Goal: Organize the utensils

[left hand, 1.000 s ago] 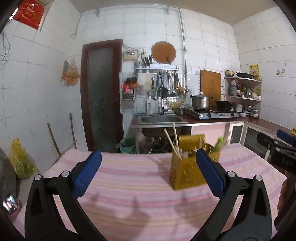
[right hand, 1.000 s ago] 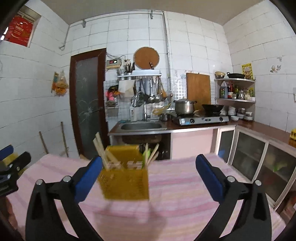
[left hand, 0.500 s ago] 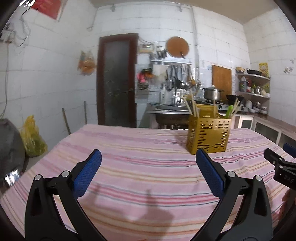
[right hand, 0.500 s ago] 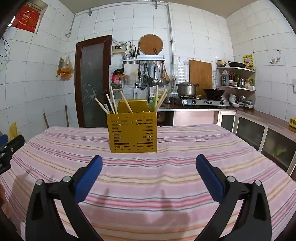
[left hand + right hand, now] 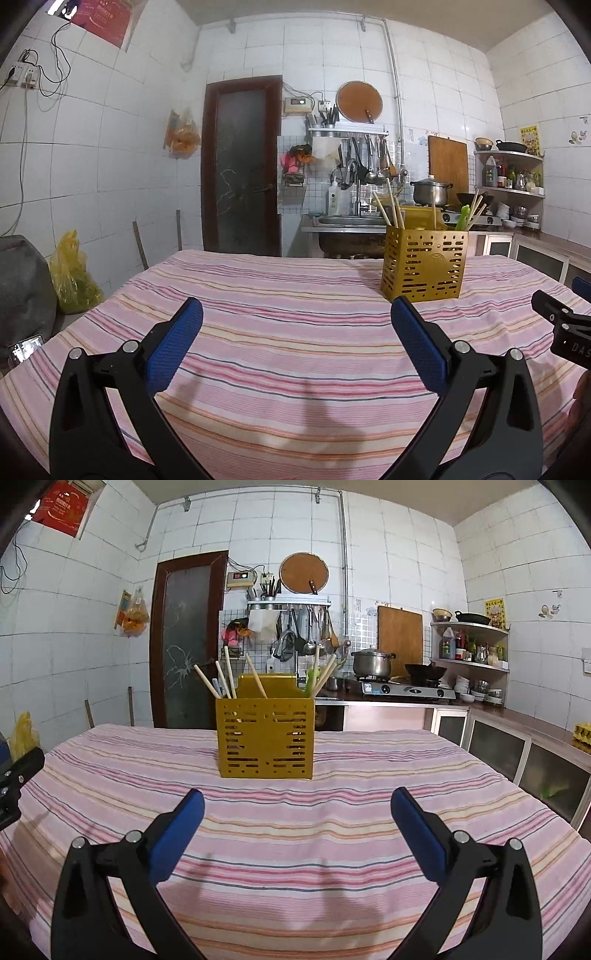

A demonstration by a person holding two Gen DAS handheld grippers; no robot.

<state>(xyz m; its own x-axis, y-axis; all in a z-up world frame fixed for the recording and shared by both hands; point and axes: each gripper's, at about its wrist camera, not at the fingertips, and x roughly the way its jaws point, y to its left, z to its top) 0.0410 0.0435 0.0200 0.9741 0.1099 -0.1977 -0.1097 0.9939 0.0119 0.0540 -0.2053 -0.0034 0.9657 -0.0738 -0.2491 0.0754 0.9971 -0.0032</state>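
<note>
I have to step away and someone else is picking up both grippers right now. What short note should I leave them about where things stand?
Left gripper: open, empty, low over the striped tablecloth.
Right gripper: open, empty, facing the holder.
Yellow utensil holder: upright on the cloth, beyond both grippers, ahead of the right one and to the right of the left one.
Chopsticks and a green utensil stand in it, leaning.
Done: no loose utensils visible on the cloth.
Left: probably nothing to collect; check what is off camera.
</note>
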